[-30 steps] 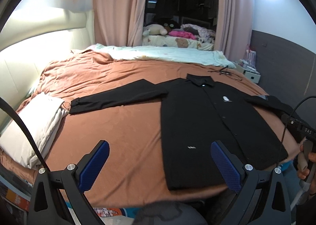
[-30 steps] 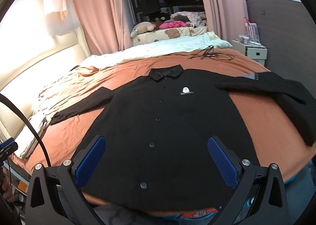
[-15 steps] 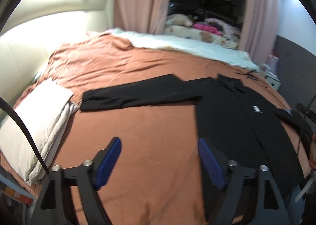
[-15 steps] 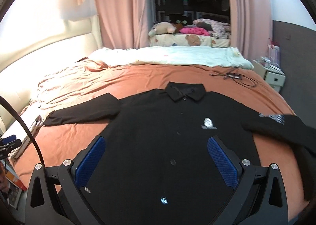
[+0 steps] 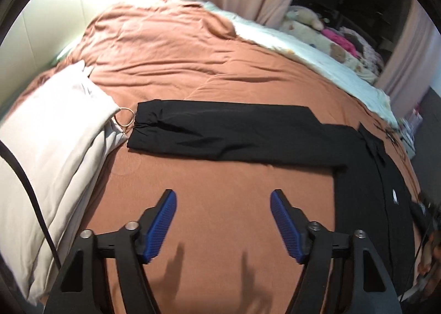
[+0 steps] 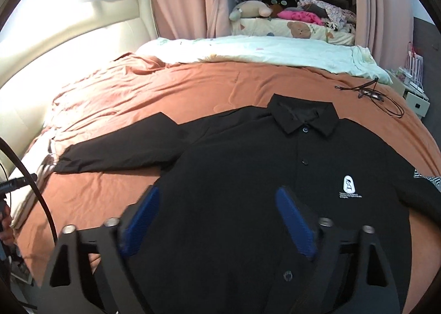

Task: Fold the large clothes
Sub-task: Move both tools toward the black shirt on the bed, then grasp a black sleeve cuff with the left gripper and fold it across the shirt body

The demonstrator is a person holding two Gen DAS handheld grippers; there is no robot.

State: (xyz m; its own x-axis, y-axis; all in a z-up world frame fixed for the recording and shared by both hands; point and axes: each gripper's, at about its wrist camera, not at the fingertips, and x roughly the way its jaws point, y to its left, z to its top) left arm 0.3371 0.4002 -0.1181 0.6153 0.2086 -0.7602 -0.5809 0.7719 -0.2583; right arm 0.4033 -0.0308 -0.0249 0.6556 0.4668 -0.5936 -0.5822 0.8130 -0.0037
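Your black button-up shirt (image 6: 248,176) lies flat, front up, on the rust-orange bedspread (image 6: 193,85), buttoned down the placket, collar (image 6: 303,118) toward the far side of the bed, white logo print (image 6: 349,185) on the chest. In the left wrist view the shirt (image 5: 363,189) sits off to the right w/ one long sleeve (image 5: 226,132) stretched straight out to the left, a few soft wrinkles near the cuff; the cuff end sits just beside a folded cream blanket (image 5: 55,148) and a thin gold ring-shaped loop (image 5: 125,116). The other sleeve (image 6: 424,195) runs off the right edge of the right wrist view. Your left gripper (image 5: 223,220) hangs over bare bedspread near the sleeve, jaws wide apart, holding nothing. Your right gripper (image 6: 217,220) sits over the shirt's torso, jaws also spread wide, nothing btwn them; can't tell if the fingers touch the fabric. Vs 0.5 s ago: your left gripper has swung further left and closer to the bed, so the sleeve now fills the middle of its view and the torso has slid to the right edge. Your right gripper has moved in lower over the shirt, the collar and logo looking bigger, its fingers motion-blurred. Shirt itself hasn't shifted. A black cable (image 6: 377,93) lies on the bedspread beyond the collar, pale green duvet (image 6: 261,49) at the far side.
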